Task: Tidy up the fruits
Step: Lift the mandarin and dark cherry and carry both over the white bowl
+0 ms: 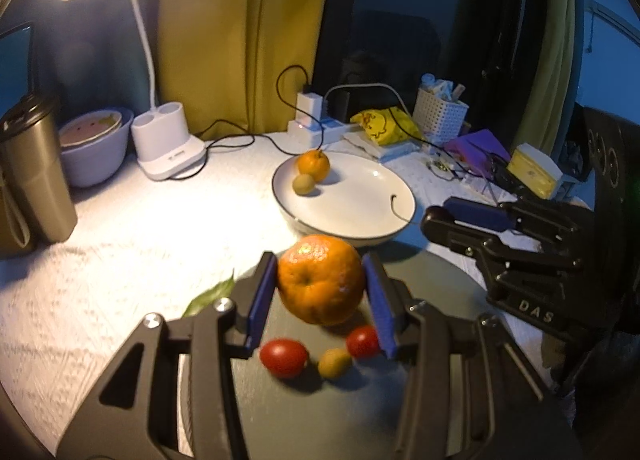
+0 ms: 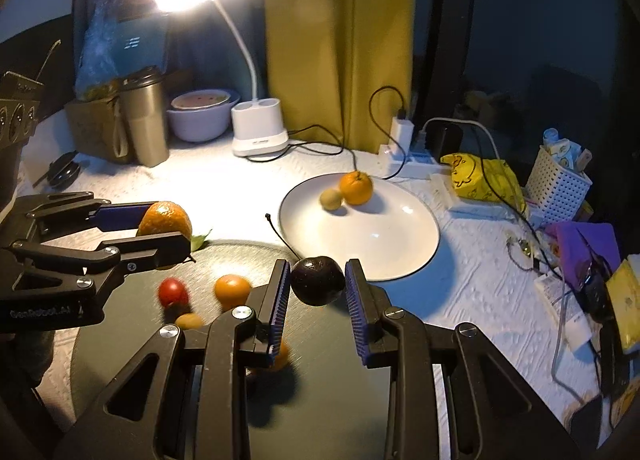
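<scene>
While the left gripper [image 1: 320, 292] clamps a large mandarin [image 1: 320, 284] between its blue pads, the right gripper [image 2: 316, 288] is closed on a dark cherry [image 2: 317, 280] whose long stem [image 2: 280, 234] juts up and to the left. Both fruits hang above a dark round tray [image 2: 340, 380]. On the tray lie two red cherry tomatoes [image 1: 284, 357], a small greenish-yellow fruit [image 1: 335, 363] between them, and, in the right wrist view, a small orange fruit [image 2: 232, 290] and another half hidden behind the right gripper's left finger. A green leaf [image 1: 212, 294] pokes out at the tray's far left edge.

Just beyond the tray sits a white plate [image 1: 360, 203] with a dark rim, holding a second mandarin [image 1: 314, 165] touching a small yellowish fruit [image 1: 303, 183]. Behind it, cables [image 1: 240, 135] trail from a white power strip [image 1: 316, 127] across the textured white tabletop [image 1: 140, 227]. A lit desk lamp [image 1: 168, 139], a lavender bowl [image 1: 96, 151] and a metal tumbler [image 1: 32, 171] stand to the left; a yellow packet [image 1: 384, 125], a white lattice basket [image 1: 438, 115] and purple clutter [image 1: 476, 147] crowd the right side.
</scene>
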`<action>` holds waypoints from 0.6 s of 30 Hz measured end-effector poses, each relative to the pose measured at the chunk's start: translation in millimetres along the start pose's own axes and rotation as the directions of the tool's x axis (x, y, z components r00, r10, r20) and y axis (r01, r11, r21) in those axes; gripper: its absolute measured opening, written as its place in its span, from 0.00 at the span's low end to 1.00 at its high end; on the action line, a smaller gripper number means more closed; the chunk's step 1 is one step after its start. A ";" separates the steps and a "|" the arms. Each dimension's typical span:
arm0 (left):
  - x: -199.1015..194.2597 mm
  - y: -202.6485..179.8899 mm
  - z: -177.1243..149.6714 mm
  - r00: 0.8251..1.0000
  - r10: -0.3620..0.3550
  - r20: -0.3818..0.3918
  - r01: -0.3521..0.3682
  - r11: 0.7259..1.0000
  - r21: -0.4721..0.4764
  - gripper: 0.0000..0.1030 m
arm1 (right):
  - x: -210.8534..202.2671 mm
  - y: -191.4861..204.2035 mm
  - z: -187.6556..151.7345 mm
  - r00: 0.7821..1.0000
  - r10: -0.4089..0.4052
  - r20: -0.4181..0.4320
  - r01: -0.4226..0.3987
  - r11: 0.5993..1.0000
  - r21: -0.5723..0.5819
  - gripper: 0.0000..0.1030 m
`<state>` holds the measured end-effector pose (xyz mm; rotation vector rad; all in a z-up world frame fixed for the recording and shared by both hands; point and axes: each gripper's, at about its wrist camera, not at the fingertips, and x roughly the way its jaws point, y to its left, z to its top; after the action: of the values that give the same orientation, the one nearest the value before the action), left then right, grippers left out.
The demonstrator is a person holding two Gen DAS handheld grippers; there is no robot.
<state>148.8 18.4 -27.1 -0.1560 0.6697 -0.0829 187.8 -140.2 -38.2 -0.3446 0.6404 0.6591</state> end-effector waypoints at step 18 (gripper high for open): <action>53.8 5.0 43.5 1.000 -0.011 0.003 0.011 0.999 0.042 0.44 | 43.2 -45.4 23.4 1.000 -0.025 0.008 0.024 0.999 0.027 0.30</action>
<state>218.1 21.6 -27.2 -0.1198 0.6632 -0.1070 254.3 -143.0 -44.1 -0.3247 0.6359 0.6279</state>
